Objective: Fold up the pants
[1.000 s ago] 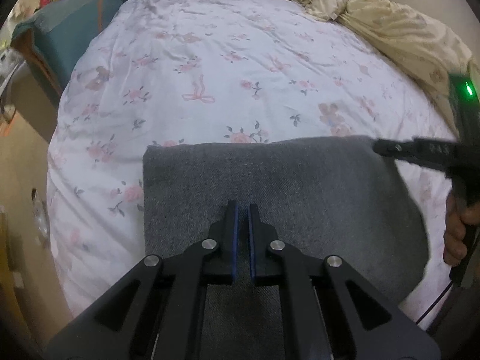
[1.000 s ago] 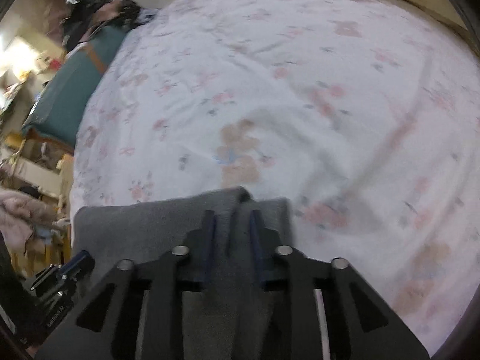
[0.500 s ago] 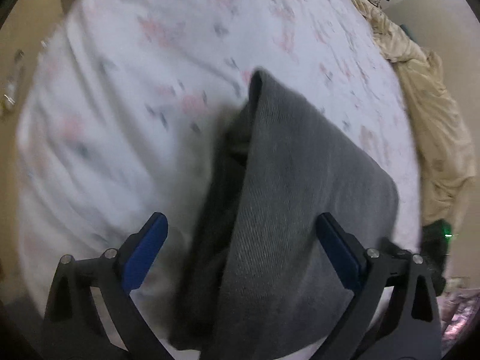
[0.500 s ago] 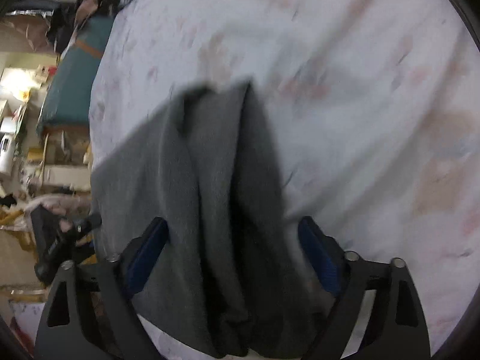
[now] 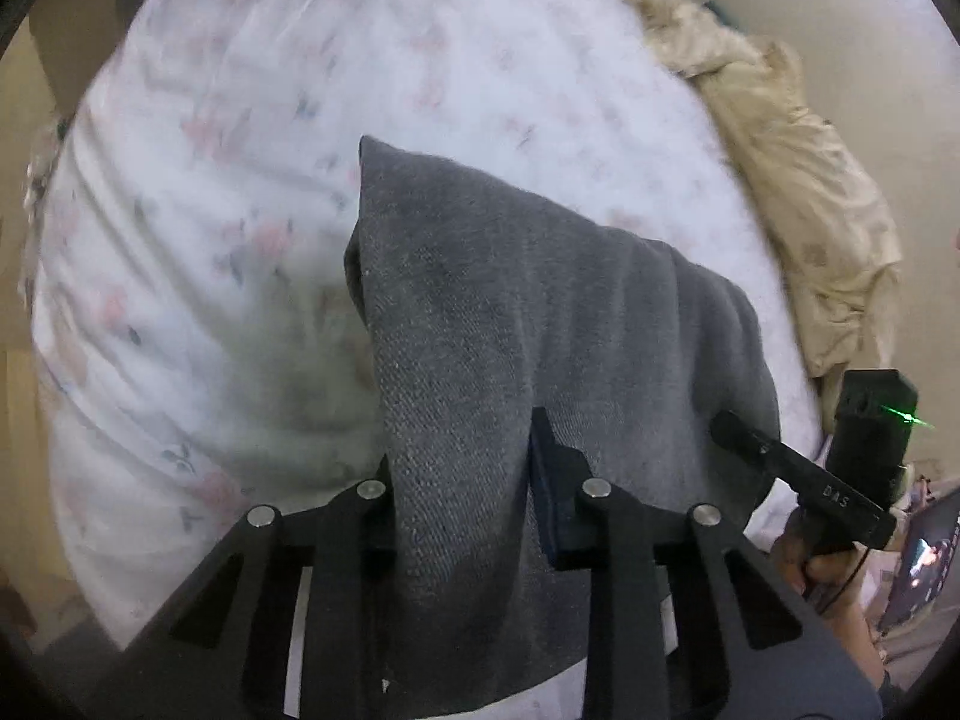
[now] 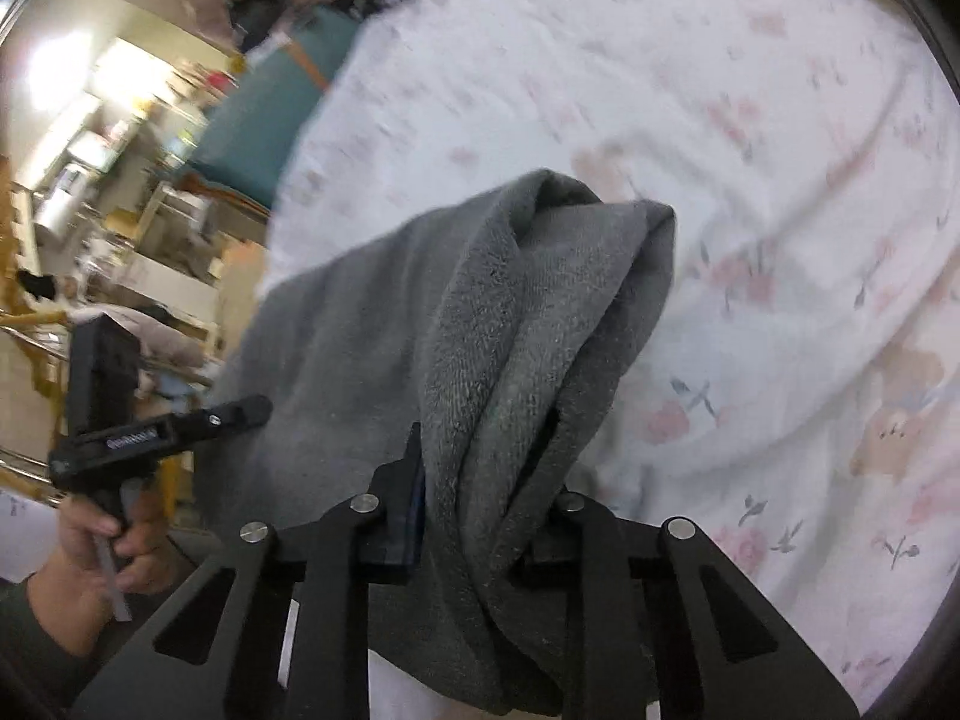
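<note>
Pants, grey knit fleece (image 5: 540, 324), folded into a thick bundle and lifted above the white floral bedsheet (image 5: 228, 192) — slung between my two grippers. My left gripper (image 5: 462, 450) has its jaws closed partway on one end of the bundle, cloth filling the gap. My right gripper (image 6: 486, 468) clamps the other end likewise, bunched folds squeezed between its fingers (image 6: 411, 498). From the left camera my right gripper (image 5: 798, 474) shows at near right, touching the cloth edge. Crumpled cream blanket (image 5: 798, 180) lies far right on the bed; teal cushion (image 6: 270, 102) sits off the bed's far-left edge.
</note>
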`<state>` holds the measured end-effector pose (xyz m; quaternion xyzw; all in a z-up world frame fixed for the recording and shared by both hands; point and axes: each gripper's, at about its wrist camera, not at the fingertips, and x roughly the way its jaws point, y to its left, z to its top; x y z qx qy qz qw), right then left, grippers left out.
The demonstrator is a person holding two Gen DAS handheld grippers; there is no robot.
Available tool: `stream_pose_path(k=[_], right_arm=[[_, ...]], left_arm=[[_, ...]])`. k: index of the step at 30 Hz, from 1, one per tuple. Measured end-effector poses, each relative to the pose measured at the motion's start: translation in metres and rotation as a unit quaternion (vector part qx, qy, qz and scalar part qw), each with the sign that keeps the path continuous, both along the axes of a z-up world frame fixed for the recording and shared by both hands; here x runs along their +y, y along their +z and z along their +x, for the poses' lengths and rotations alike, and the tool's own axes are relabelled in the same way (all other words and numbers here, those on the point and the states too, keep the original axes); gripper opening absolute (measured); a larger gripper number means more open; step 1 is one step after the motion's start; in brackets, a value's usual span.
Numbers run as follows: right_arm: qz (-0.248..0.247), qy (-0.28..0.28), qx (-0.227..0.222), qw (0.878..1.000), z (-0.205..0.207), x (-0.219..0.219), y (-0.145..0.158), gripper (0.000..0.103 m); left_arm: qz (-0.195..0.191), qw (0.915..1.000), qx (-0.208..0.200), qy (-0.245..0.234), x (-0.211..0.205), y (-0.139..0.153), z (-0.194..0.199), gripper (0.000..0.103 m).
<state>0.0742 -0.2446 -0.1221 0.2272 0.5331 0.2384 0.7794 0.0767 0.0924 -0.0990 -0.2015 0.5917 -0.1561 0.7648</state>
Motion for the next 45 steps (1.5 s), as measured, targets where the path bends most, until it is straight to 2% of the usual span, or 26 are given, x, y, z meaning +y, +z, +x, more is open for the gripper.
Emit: stream_pose_path(k=[3, 7, 9, 12, 14, 19, 22, 25, 28, 29, 30, 31, 32, 33, 35, 36, 38, 40, 41, 43, 44, 45], right_arm=[[0.025, -0.007, -0.024, 0.999, 0.009, -0.002, 0.025, 0.024], [0.028, -0.003, -0.048, 0.998, 0.052, 0.009, 0.046, 0.024], [0.019, -0.003, -0.060, 0.998, 0.086, 0.012, 0.055, 0.024], [-0.011, 0.001, -0.081, 0.997, 0.158, 0.017, 0.069, 0.024], [-0.044, 0.006, -0.098, 0.994, 0.217, 0.025, 0.077, 0.024], [-0.113, 0.011, -0.139, 0.984, 0.357, 0.035, 0.078, 0.024], [-0.140, 0.001, -0.137, 0.981, 0.423, 0.033, 0.054, 0.024], [-0.174, -0.001, -0.130, 0.976, 0.458, 0.035, 0.025, 0.024], [-0.215, 0.011, -0.114, 0.970, 0.485, 0.046, -0.012, 0.024], [-0.227, 0.017, -0.106, 0.968, 0.486, 0.045, -0.023, 0.025], [-0.239, 0.019, -0.095, 0.966, 0.489, 0.046, -0.036, 0.028], [-0.241, 0.018, -0.094, 0.966, 0.490, 0.044, -0.042, 0.032], [-0.249, 0.017, -0.101, 0.963, 0.486, 0.040, -0.044, 0.044], [-0.258, 0.013, -0.105, 0.960, 0.484, 0.036, -0.045, 0.059], [-0.271, -0.001, -0.101, 0.957, 0.481, 0.020, -0.046, 0.074], [-0.275, -0.013, -0.097, 0.956, 0.476, 0.010, -0.045, 0.078], [-0.269, -0.025, -0.085, 0.959, 0.470, -0.005, -0.040, 0.078], [-0.311, -0.060, -0.107, 0.942, 0.451, -0.016, -0.022, 0.078], [-0.319, -0.070, -0.108, 0.939, 0.444, -0.021, -0.016, 0.078], [-0.287, -0.096, -0.100, 0.948, 0.421, -0.034, -0.002, 0.078], [-0.246, -0.101, -0.095, 0.959, 0.402, -0.038, 0.006, 0.078], [-0.224, -0.102, -0.096, 0.964, 0.388, -0.038, 0.011, 0.078]], left_arm=[[0.004, 0.9996, -0.026, 0.002, 0.003, 0.034, 0.010, 0.023], [0.014, 0.9982, -0.057, 0.013, 0.008, 0.068, 0.054, 0.024], [0.023, 0.9967, -0.077, 0.008, 0.006, 0.077, 0.083, 0.024], [0.019, 0.9951, -0.093, 0.025, 0.000, 0.081, 0.156, 0.024], [0.020, 0.9934, -0.110, 0.028, -0.003, 0.080, 0.199, 0.024], [0.013, 0.9894, -0.140, 0.035, -0.021, 0.061, 0.341, 0.024], [0.033, 0.9878, -0.150, 0.026, -0.037, 0.036, 0.404, 0.024], [0.055, 0.9877, -0.145, 0.021, -0.049, 0.004, 0.445, 0.024], [0.080, 0.9889, -0.124, 0.016, -0.055, -0.034, 0.461, 0.027], [0.089, 0.9885, -0.121, 0.017, -0.055, -0.042, 0.462, 0.035], [0.096, 0.9857, -0.136, 0.025, -0.054, -0.046, 0.460, 0.041], [0.108, 0.9830, -0.145, 0.032, -0.053, -0.046, 0.458, 0.058], [0.131, 0.9788, -0.153, 0.036, -0.053, -0.046, 0.453, 0.068], [0.141, 0.9768, -0.158, 0.031, -0.052, -0.047, 0.450, 0.068], [0.162, 0.9722, -0.169, 0.007, -0.051, -0.048, 0.441, 0.068], [0.178, 0.9689, -0.171, -0.005, -0.049, -0.047, 0.433, 0.068], [0.215, 0.9603, -0.178, -0.005, -0.045, -0.040, 0.419, 0.068], [0.254, 0.9484, -0.189, 0.018, -0.038, -0.026, 0.402, 0.068], [0.266, 0.9448, -0.189, 0.029, -0.034, -0.020, 0.389, 0.066], [0.252, 0.9462, -0.198, 0.046, -0.023, -0.010, 0.353, 0.066], [0.243, 0.9467, -0.203, 0.060, -0.018, -0.004, 0.330, 0.066], [0.235, 0.9464, -0.209, 0.071, -0.015, 0.000, 0.312, 0.066]])
